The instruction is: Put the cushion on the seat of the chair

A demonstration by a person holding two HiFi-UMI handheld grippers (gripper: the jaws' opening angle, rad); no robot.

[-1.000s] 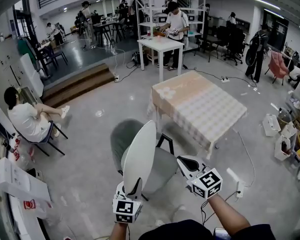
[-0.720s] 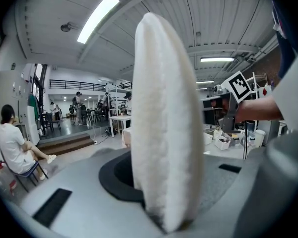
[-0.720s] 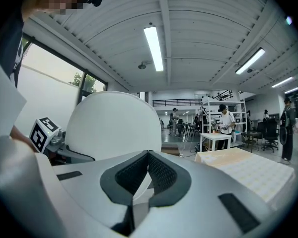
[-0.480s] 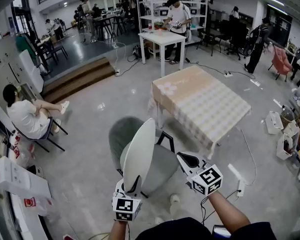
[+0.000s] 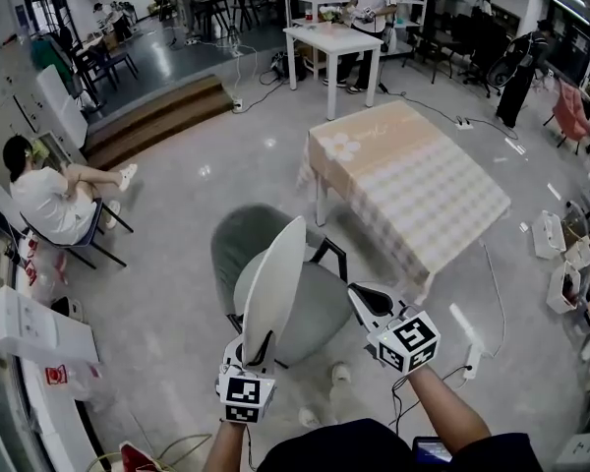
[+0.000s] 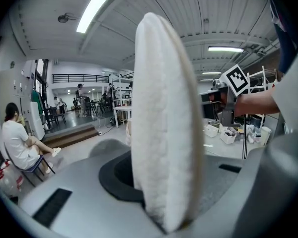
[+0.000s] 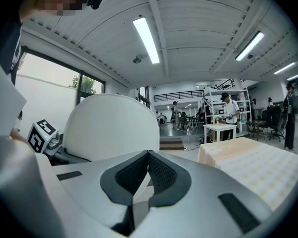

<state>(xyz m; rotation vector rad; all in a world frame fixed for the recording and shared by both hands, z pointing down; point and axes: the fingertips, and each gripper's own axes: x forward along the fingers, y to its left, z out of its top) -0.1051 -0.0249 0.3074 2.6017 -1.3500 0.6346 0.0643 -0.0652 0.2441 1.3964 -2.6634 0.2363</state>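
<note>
White cushion (image 6: 164,133) edge-on in left hand-held gripper (image 5: 255,350)

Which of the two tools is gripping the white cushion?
The left tool: its jaws clamp the bottom edge of the cushion, which stands upright on edge. The right tool is empty, jaws together, off to the cushion's right.

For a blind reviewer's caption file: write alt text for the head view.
A round white cushion stands on edge, clamped at its lower rim in the left gripper, over a grey padded chair. The right gripper hovers beside it; a table with a checked cloth stands beyond.
</note>
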